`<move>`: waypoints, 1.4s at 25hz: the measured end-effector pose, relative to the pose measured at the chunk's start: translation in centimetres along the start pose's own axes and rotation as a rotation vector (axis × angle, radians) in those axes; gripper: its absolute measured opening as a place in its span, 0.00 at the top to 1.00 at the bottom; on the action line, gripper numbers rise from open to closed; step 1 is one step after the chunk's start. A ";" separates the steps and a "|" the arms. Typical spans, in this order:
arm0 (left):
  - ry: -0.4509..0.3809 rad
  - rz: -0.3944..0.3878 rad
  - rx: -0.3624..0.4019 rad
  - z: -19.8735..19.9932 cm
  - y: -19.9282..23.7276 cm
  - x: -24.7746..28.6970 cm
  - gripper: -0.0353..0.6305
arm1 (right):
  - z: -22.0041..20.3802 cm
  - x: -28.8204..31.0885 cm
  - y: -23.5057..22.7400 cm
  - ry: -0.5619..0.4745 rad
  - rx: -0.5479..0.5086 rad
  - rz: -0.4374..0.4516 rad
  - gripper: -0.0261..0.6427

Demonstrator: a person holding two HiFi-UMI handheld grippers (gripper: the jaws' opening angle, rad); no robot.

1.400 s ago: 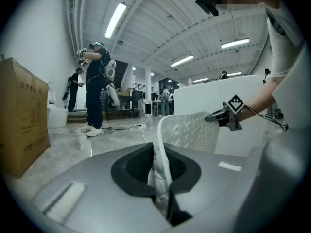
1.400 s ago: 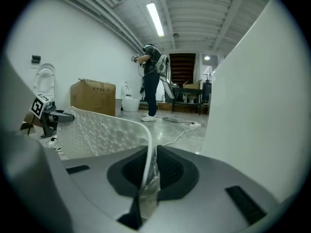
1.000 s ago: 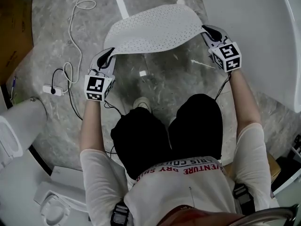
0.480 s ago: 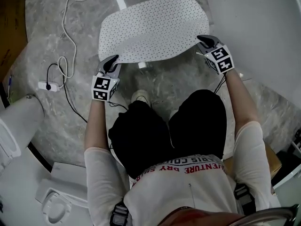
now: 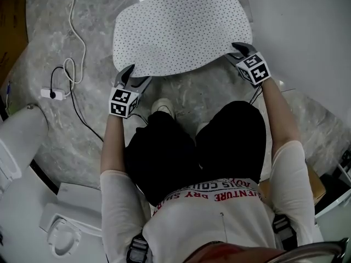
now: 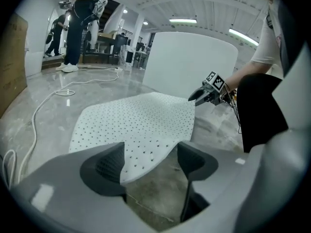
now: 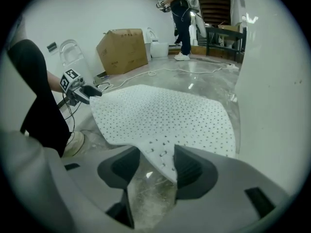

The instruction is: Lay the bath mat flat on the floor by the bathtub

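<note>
The left gripper and right gripper jaws are opening apart, bath mat corners lying loose between them.

from my seat, the head view shows a white cable snaking down the upper left, ending near a small white plug block at the left edge, with a black cord running off it. one white toilet sits at the left and another toilet in the lower left corner. in the right gripper view i see a cardboard box upper left and a standing person at the top.
</note>
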State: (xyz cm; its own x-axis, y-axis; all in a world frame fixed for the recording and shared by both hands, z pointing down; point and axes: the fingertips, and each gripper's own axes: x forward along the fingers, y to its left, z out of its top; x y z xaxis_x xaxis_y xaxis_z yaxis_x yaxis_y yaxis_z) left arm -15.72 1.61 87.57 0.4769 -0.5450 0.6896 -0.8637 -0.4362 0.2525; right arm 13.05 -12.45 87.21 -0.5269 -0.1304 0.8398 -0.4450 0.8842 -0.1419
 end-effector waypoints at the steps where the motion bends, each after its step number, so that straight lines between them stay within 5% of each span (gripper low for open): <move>1: -0.006 -0.005 -0.008 0.0 -0.3 -0.2 0.45 | -0.1 0.0 0.5 0.006 -0.001 0.022 0.65; 3: -0.041 -0.011 -0.038 0.4 -0.6 -0.9 0.41 | 0.0 -0.1 1.5 0.004 0.002 0.074 0.53; 6: -0.114 0.023 -0.097 1.9 -0.2 -2.1 0.38 | 1.4 -0.8 2.3 -0.028 0.008 0.107 0.51; 13: -0.194 0.164 -0.183 6.1 3.7 -3.9 0.39 | 7.2 -2.0 0.4 -0.096 0.046 0.018 0.52; 17: -0.188 0.242 -0.206 6.6 6.6 -3.6 0.41 | 10.1 -1.6 -0.5 -0.148 0.088 -0.048 0.74; 18: -0.184 0.283 -0.208 6.6 7.6 -3.6 0.51 | 10.7 -1.6 -0.6 -0.161 0.088 -0.067 0.82; 20: -0.190 0.381 -0.215 6.8 9.7 -3.9 0.88 | 12.0 -1.3 -0.5 -0.186 0.093 -0.090 0.92; 23: -0.186 0.458 -0.214 7.0 12.1 -3.8 0.93 | 13.8 -1.0 -0.1 -0.229 0.117 -0.092 0.94; 27: -0.120 0.506 -0.244 5.6 15.5 -2.3 0.92 | 16.0 -0.6 1.1 -0.284 0.120 -0.073 0.94; 30: -0.048 0.459 -0.297 3.6 17.3 -0.2 0.60 | 17.0 0.2 2.2 -0.300 0.098 -0.064 0.94; 35: 0.028 0.452 -0.318 1.7 19.4 1.7 0.59 | 16.6 1.1 2.9 -0.275 0.091 -0.046 0.94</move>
State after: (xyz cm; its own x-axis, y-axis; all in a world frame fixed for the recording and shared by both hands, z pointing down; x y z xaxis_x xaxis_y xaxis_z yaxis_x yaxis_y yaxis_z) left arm -31.38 -8.96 92.50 0.0466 -0.6067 0.7936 -0.9901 0.0771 0.1171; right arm -0.81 -17.47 79.03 -0.6757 -0.2971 0.6747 -0.5293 0.8325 -0.1635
